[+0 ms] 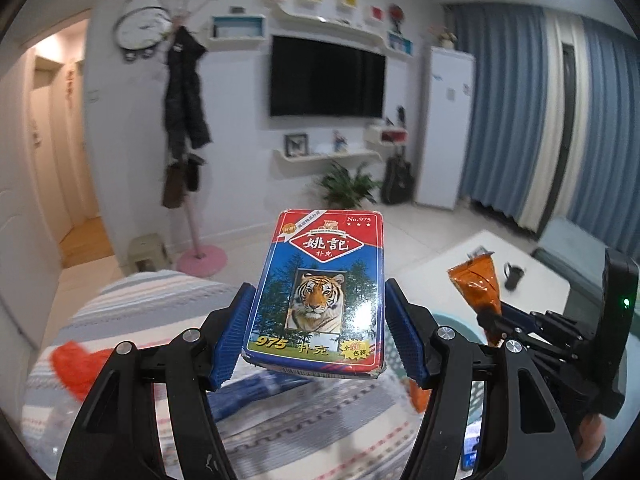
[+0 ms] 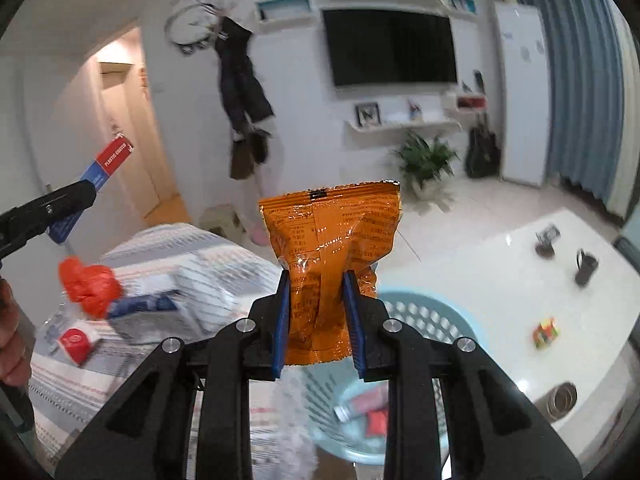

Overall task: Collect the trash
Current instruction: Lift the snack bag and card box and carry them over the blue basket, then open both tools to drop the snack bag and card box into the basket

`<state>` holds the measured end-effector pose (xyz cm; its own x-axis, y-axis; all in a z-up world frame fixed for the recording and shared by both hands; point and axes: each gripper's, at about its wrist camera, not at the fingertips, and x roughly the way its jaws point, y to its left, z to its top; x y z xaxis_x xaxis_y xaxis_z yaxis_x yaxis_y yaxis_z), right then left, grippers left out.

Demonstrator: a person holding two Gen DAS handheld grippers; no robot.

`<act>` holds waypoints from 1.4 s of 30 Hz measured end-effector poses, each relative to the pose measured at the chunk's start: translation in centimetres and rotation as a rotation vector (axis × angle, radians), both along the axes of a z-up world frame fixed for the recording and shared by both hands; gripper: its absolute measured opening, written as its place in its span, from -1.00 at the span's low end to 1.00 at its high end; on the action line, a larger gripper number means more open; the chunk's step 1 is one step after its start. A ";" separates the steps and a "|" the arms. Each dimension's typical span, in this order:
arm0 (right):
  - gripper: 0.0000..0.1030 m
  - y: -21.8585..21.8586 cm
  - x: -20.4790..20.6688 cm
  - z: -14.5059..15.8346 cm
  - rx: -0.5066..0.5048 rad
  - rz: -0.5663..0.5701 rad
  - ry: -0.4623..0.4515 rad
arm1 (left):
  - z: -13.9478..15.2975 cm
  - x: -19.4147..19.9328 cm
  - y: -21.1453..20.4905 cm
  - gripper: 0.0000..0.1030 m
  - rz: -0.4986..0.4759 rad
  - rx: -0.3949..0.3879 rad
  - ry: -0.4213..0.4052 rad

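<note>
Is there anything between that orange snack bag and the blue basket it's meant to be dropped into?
Nothing visible. The right tongs grip the orange snack bag right above the near rim of the light blue basket, whose open top is uncovered. Only a tube and a red scrap lie at its bottom.

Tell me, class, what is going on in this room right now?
A person is collecting trash with a tool in each hand. The left tool is shut on a card box; the right tool is shut on an orange wrapper. Just below the wrapper stands a blue basket with some trash already inside. More bits lie on the striped bed, including a red bag.
</note>
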<state>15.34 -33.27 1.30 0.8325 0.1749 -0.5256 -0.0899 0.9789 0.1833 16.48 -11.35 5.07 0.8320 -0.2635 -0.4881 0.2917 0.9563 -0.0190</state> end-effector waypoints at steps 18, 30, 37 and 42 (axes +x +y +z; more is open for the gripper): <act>-0.51 -7.7 4.6 -13.1 0.050 -0.172 0.379 | -14.9 7.5 -10.5 0.22 -0.227 0.028 0.433; 0.23 -8.6 4.1 -12.6 0.071 -0.218 0.381 | -14.7 6.7 -9.2 0.42 -0.223 0.014 0.436; 0.23 -7.6 3.2 -10.8 0.060 -0.208 0.347 | -13.6 5.4 -7.1 0.42 -0.190 -0.018 0.406; 0.23 -5.0 2.5 -8.1 0.028 -0.162 0.285 | -10.9 3.3 -3.5 0.42 -0.147 -0.059 0.326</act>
